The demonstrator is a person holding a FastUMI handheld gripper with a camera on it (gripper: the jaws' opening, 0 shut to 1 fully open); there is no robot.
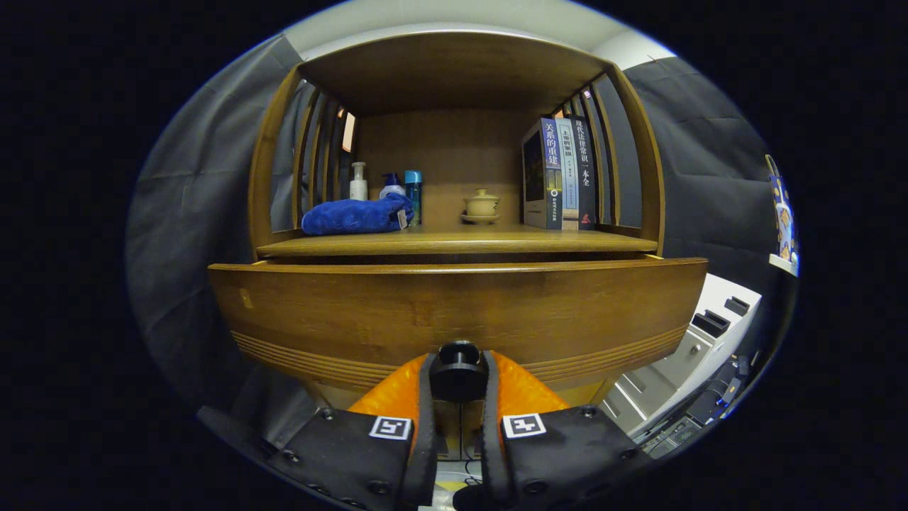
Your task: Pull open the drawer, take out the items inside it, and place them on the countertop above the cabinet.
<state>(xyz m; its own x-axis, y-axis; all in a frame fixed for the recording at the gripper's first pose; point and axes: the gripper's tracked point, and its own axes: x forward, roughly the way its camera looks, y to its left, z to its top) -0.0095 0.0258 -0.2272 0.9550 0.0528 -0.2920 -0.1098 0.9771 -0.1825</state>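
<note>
At the bottom centre of the frame, the gripper (pixel 458 380) has its two fingers (pixel 424 397) closed in on the round black knob (pixel 458 369) of the wooden drawer (pixel 454 312), one finger on each side of it, pinching the knob between them. The drawer front fills the middle of the frame as a broad curved panel with grooved lines along its lower edge. Its top edge stands forward of the countertop (pixel 454 245), with a dark gap showing between the two, so the drawer looks pulled out a little; what lies inside it cannot be seen from this angle.

Above the drawer, the countertop forms the floor of an open wooden cabinet (pixel 454 71) with slatted sides. Toward the left of the countertop lies a folded blue cloth (pixel 355 215). Just behind it stand a white pump bottle (pixel 359 182), a blue-capped pump bottle (pixel 391 186) and a teal bottle (pixel 413 191), close together. Near the middle sits a small cream lidded teacup (pixel 482 204) on a saucer. To the right, three books (pixel 564 174) stand upright side by side against the slats.

At the lower right of the frame, beyond the drawer, is a white appliance (pixel 699 341) with dark slots.
</note>
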